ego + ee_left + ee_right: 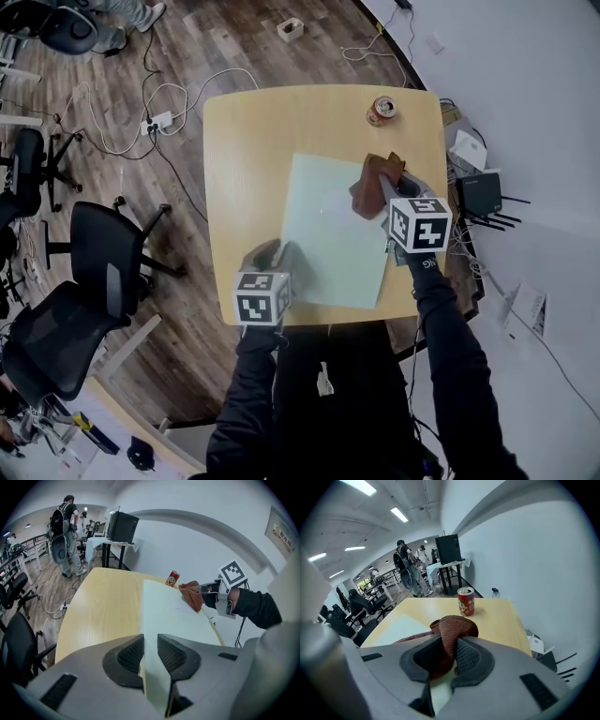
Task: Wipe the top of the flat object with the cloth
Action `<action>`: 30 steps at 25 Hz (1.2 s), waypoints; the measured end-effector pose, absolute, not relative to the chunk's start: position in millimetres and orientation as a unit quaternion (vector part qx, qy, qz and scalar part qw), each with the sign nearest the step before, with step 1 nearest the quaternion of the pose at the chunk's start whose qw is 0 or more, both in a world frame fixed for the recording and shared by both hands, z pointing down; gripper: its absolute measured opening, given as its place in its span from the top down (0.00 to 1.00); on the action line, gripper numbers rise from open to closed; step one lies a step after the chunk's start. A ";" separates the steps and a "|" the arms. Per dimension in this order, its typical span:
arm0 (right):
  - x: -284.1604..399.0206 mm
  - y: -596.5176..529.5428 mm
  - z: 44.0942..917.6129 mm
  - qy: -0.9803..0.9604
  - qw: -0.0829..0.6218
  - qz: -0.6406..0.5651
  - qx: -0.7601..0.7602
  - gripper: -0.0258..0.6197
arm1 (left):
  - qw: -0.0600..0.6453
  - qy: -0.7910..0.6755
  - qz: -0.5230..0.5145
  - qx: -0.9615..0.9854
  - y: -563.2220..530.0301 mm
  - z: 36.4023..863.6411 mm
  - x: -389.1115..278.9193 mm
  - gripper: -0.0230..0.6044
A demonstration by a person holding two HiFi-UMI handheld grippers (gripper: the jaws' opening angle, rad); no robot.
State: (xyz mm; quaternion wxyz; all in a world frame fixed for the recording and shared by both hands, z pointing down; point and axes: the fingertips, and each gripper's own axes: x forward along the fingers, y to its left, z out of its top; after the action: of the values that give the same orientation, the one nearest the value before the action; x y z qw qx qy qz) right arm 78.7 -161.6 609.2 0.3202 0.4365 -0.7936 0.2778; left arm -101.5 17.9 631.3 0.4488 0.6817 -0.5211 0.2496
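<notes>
A pale green flat sheet (328,234) lies on the wooden table (253,131). My left gripper (281,258) is at the sheet's near left corner. In the left gripper view the sheet (173,620) runs in between the dark pads, and the gripper (150,641) is shut on its edge. My right gripper (389,192) is shut on a brown cloth (373,183) over the sheet's far right part. In the right gripper view the cloth (454,625) bulges up out of the pinched jaws (449,644). The left gripper view shows the cloth (193,595) hanging onto the sheet.
A red drink can (382,111) stands near the table's far right corner. Black office chairs (103,272) stand left of the table. Cables and a power strip (155,122) lie on the floor. A black router (480,192) sits right of the table. A person (65,527) stands far back.
</notes>
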 end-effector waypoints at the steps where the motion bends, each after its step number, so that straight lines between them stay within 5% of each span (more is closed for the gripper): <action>1: 85.8 -161.2 609.0 -0.791 0.322 0.276 0.441 0.84 | 0.449 -0.523 0.249 0.681 17.7 631.4 -101.7 0.79; 10: 132.3 -155.6 604.4 -0.776 0.328 0.274 0.464 0.84 | 0.446 -0.531 0.248 0.676 18.7 630.7 -102.0 0.79; 14: 127.0 -152.3 580.8 -0.793 0.279 0.295 0.454 0.84 | 0.449 -0.535 0.244 0.673 18.3 629.6 -101.6 0.79; 30: -31.5 -101.1 531.6 -0.842 0.150 0.413 0.312 0.84 | 0.476 -0.526 0.208 0.674 29.5 626.7 -81.5 0.82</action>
State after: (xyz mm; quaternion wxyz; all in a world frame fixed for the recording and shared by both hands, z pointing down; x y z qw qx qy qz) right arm -31.5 -101.1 531.6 0.1504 0.3120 -0.8423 0.4130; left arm -81.5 29.5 626.7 0.4755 0.6739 -0.5256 0.2084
